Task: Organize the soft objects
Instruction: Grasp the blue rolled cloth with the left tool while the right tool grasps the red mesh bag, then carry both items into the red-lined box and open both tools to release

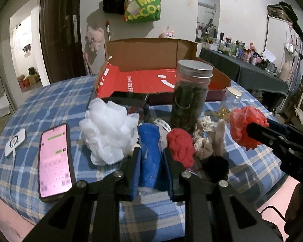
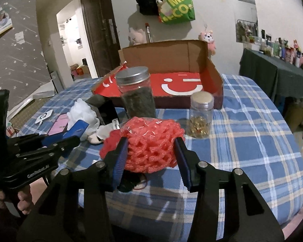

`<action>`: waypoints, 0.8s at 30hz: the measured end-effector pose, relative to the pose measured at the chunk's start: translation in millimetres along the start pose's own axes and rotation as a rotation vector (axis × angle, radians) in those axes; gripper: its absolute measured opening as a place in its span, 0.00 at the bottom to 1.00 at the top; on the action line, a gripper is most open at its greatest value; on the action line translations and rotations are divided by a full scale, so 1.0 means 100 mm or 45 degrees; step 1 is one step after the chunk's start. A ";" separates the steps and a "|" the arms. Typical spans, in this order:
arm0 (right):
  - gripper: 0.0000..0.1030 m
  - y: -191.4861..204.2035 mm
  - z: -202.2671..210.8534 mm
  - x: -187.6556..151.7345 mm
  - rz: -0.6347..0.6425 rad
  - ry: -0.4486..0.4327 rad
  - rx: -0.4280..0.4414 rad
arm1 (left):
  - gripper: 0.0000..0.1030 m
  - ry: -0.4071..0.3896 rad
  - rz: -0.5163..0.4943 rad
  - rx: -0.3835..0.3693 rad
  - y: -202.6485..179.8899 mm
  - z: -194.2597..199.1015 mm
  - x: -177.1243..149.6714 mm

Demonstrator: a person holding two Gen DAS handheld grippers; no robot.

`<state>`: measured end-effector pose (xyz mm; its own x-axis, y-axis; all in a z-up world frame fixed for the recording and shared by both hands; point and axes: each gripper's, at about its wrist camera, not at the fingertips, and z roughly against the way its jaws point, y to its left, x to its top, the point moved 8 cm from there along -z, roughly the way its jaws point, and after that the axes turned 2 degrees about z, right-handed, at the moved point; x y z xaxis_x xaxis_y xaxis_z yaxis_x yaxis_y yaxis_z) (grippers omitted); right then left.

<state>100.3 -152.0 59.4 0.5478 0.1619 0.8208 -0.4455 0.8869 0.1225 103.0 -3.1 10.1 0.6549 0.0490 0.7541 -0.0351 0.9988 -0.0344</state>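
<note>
Red foam netting [image 2: 149, 145] is clamped in the right gripper [image 2: 151, 157] above the blue plaid tablecloth [image 2: 252, 141], the left gripper [image 1: 150, 161] pinches a blue cloth roll [image 1: 150, 151]; springy mesh may slip free, or knock the tall metal-lidded glass jar [image 2: 137, 94] before the open cardboard box [image 2: 192, 64].

blue roll [image 1: 150, 153]: near end hidden behind jaws | black soft item [image 1: 216, 166]: too dark to identify

Desk [image 1: 50, 100] under blue plaid cloth. Open cardboard box [image 1: 151, 76] at 12 o'clock; dark-filled jar [image 1: 189, 96] and small jar [image 2: 201, 115] before it. Phone [image 1: 54, 161] at 9 o'clock beside white mesh puff [image 1: 107, 131]. Red cloth [image 1: 180, 147], beige scraps [image 1: 206, 141] at centre.
</note>
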 end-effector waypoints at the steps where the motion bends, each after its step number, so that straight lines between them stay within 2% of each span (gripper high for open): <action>1: 0.43 0.00 0.00 0.01 0.002 0.000 0.000 | 0.22 0.002 0.000 -0.003 0.00 -0.01 0.01; 17: 0.43 -0.01 -0.03 0.14 0.001 -0.015 0.008 | 0.22 0.001 0.000 -0.039 0.02 -0.13 0.19; 24: 0.43 -0.07 -0.03 0.35 0.008 -0.055 -0.009 | 0.22 -0.046 -0.015 -0.047 0.08 -0.16 0.46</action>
<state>124.6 -151.4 85.1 0.5136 0.1488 0.8450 -0.4438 0.8889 0.1132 145.3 7.0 33.8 0.6273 0.0380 0.7779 0.0007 0.9988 -0.0493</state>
